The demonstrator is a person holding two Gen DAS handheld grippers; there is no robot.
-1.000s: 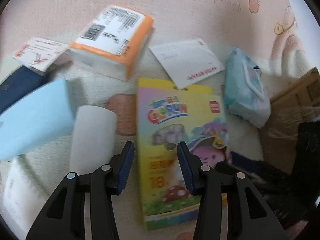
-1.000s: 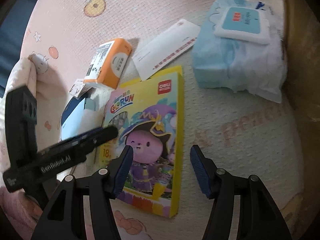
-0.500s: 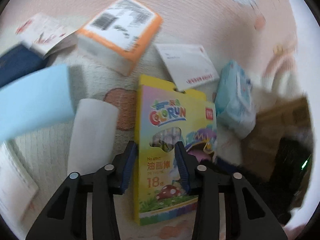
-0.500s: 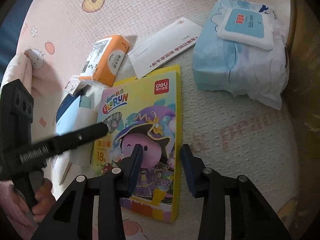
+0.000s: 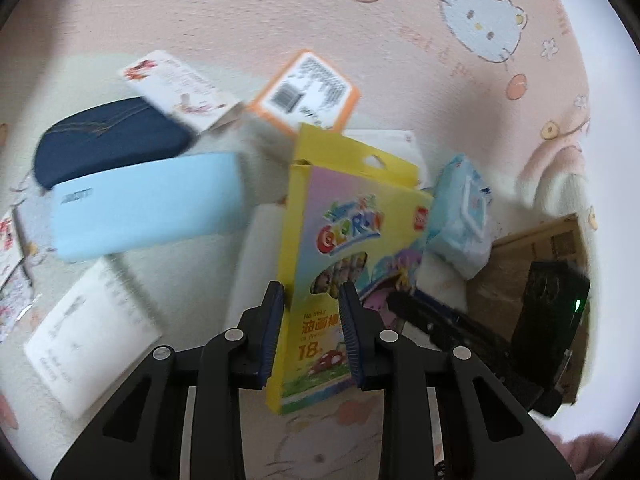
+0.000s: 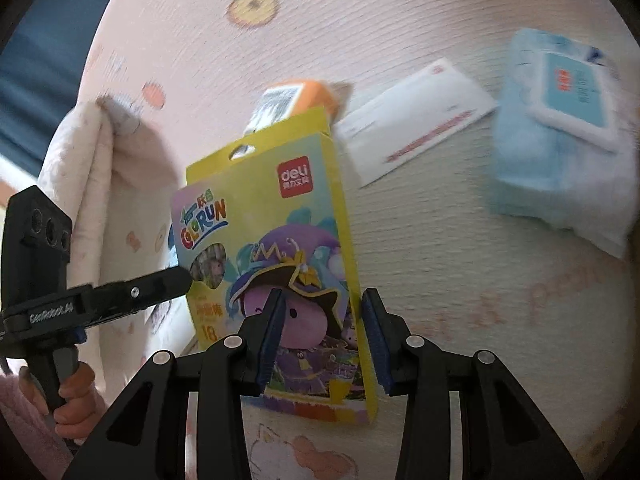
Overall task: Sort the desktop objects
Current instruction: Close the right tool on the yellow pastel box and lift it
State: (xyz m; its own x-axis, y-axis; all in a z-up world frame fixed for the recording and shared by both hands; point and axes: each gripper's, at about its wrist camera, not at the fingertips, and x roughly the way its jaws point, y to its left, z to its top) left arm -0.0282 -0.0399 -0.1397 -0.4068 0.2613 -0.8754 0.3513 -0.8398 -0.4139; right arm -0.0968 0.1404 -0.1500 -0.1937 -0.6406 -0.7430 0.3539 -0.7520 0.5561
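A yellow crayon box (image 5: pixel 344 240) with a purple cartoon figure is lifted off the mat and tilted up. My left gripper (image 5: pixel 311 316) is shut on its left edge. My right gripper (image 6: pixel 322 334) is shut on its right edge, and the box (image 6: pixel 276 232) fills the middle of the right wrist view. The left gripper's fingers (image 6: pixel 160 284) show at the box's left side in the right wrist view. The right gripper's body (image 5: pixel 460 324) shows dark to the right in the left wrist view.
On the pink cartoon mat (image 5: pixel 200 12) lie an orange tissue pack (image 5: pixel 308 92), a light blue case (image 5: pixel 148 208), a dark blue case (image 5: pixel 108 140), white cards (image 5: pixel 92 340), a white envelope (image 6: pixel 416 120), a wet-wipes pack (image 6: pixel 564 132) and a cardboard box (image 5: pixel 532 248).
Both grippers have closed on the crayon box's edges. The box has risen off the mat and tipped up. Both cameras have swung upward.
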